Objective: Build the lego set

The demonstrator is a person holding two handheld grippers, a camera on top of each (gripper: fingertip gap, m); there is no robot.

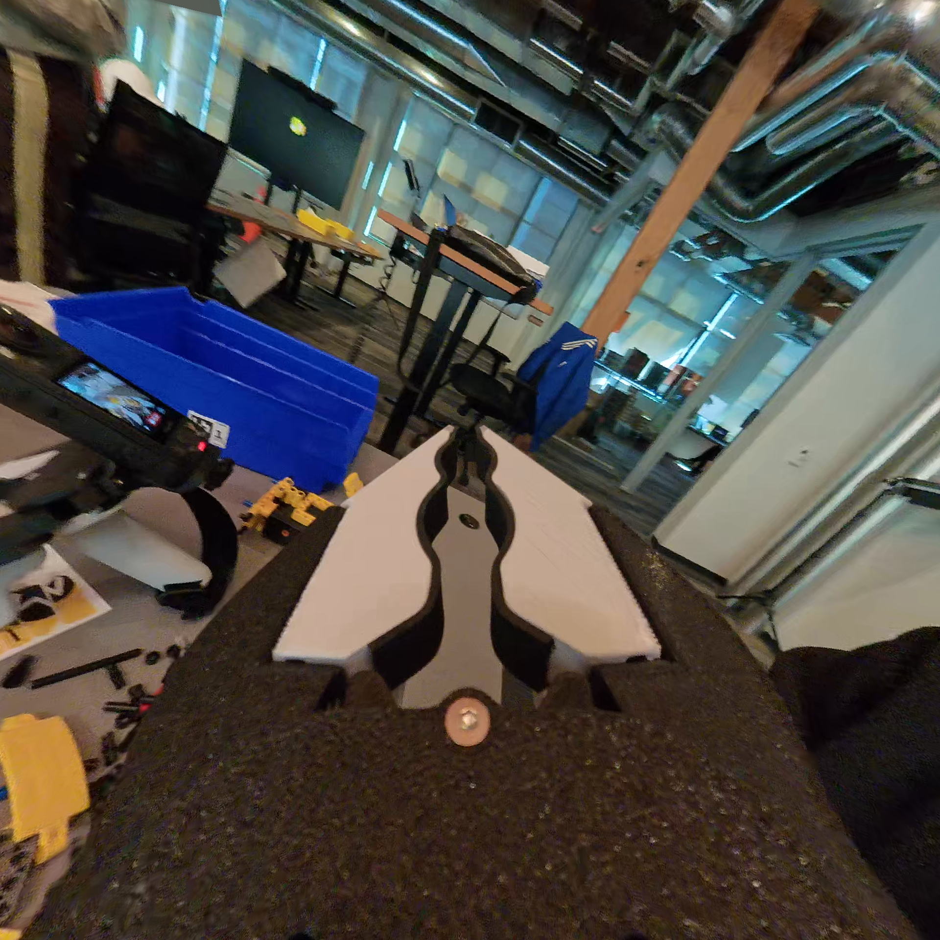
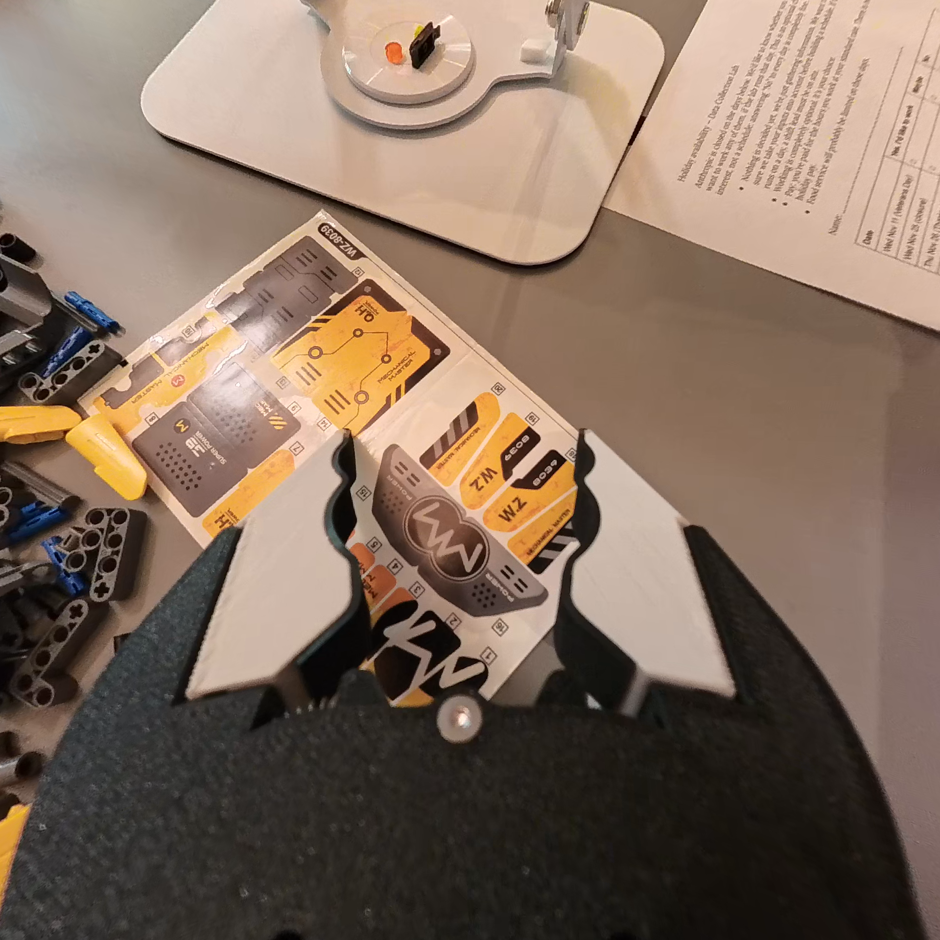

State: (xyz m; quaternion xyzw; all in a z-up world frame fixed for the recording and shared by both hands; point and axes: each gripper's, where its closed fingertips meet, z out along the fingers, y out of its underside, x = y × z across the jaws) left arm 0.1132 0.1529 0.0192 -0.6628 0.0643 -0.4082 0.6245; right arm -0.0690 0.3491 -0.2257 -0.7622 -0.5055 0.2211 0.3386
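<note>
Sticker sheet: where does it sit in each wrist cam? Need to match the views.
Left wrist view: sticker sheet at the lower-left edge, only a corner showing, partly cut off by the frame.
Right wrist view: sticker sheet at centre, flat on the grey table, with the open right gripper over its near end.
Shared landmark: the white base plate just beyond the sheet.
</note>
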